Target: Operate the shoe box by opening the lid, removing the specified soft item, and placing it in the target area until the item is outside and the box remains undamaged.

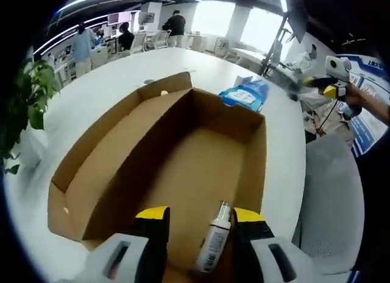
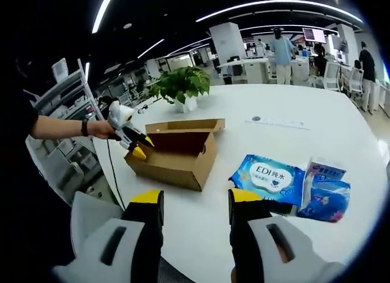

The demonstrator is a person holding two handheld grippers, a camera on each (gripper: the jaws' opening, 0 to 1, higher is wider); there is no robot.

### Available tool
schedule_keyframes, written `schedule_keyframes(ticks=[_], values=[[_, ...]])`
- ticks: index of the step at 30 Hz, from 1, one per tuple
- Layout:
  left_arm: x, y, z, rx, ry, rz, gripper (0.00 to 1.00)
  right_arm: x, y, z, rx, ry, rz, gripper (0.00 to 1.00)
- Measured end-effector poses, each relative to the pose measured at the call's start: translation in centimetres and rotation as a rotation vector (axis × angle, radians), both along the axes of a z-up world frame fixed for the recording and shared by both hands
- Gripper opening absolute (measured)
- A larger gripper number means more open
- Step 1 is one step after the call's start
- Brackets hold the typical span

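An open brown cardboard box (image 1: 201, 167) lies on the round white table (image 1: 103, 82), its lid flap (image 1: 97, 167) folded out to the left. Low inside the box a small white pump bottle (image 1: 213, 243) lies between the yellow-tipped jaws of my left gripper (image 1: 201, 215), which stand apart. The right gripper view shows the box (image 2: 173, 158) from the side, with the left gripper (image 2: 141, 150) held by a hand over its near end. My right gripper (image 2: 196, 198) hovers open above the table's front edge. Blue wet-wipe packs (image 2: 268, 179) lie right of the box.
A grey chair (image 1: 332, 198) stands by the table edge. A potted plant (image 2: 180, 82) sits at the far side of the table. A second blue pack (image 2: 326, 198) lies beside the wipes. People stand at desks in the background.
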State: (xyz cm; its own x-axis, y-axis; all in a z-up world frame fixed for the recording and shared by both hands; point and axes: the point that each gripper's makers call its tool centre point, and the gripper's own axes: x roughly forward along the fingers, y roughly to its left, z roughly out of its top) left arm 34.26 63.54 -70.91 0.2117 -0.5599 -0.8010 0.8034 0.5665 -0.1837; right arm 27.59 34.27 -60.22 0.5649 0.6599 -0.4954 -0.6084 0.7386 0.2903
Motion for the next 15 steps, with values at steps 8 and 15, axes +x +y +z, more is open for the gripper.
schedule_keyframes(ticks=[8,15], values=[[-0.9,-0.6,-2.2,0.1,0.019,-0.169,0.42,-1.1,-0.6,-0.6,-0.005,0.022,-0.029,0.39],[-1.5,-0.8,-3.3,0.155,0.025,-0.263,0.41,-0.9,-1.4,-0.6,-0.005,0.025,-0.041,0.39]])
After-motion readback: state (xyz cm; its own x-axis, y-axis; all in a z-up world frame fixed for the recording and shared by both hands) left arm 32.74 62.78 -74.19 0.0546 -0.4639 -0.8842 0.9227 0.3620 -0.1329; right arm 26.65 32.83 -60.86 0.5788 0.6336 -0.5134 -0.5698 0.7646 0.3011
